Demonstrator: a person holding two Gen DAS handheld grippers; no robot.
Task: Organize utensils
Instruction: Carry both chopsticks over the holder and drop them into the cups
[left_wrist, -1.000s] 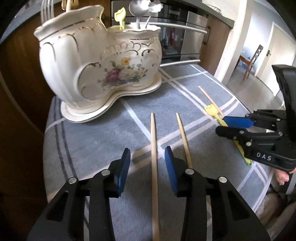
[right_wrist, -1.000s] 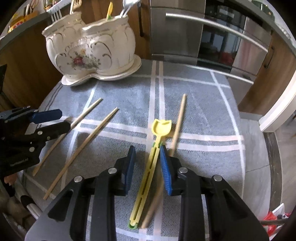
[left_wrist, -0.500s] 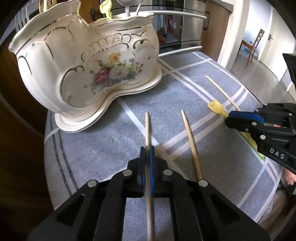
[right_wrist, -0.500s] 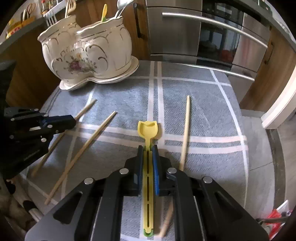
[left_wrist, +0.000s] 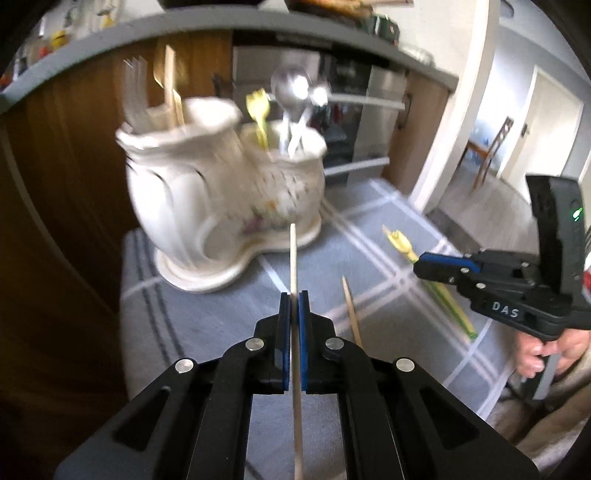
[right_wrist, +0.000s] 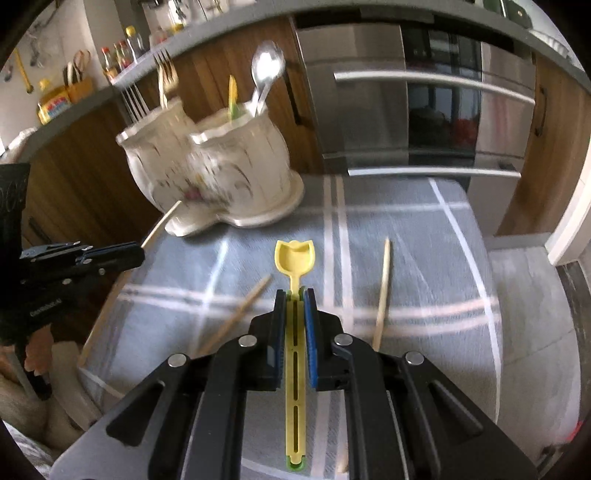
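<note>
The left gripper (left_wrist: 294, 295) has its blue pads pressed together on a wooden chopstick (left_wrist: 293, 258), which runs straight out between the fingers and also back under the gripper body. The chopstick's far tip points toward the ceramic utensil holder (left_wrist: 207, 206), which stands ahead of this gripper and a little to its left, on its own shaped saucer. The holder is blurred, so its painted pattern is not clear. In its left compartment there are forks (left_wrist: 135, 92) and what seems to be a wooden stick; in its right compartment there are a yellow utensil (left_wrist: 258, 110) and metal spoons (left_wrist: 291, 88).

The right gripper (right_wrist: 294, 295) is closed narrowly on the handle of a yellow plastic spoon (right_wrist: 294, 258). The spoon's bowl sticks out just beyond the fingertips and the slotted handle passes back between the pads.

On the grey checked cloth (right_wrist: 424, 229) three other chopsticks are visible. A second chopstick (right_wrist: 236, 317) lies just left of the right gripper's fingers, tilted, and a third chopstick (right_wrist: 382, 291) lies just right of them. In the left wrist view the second chopstick lies just right of the left gripper.

The two grippers are side by side and well apart. A hand (left_wrist: 535, 350) holds the right gripper's grip at the edge of the left wrist view.
</note>
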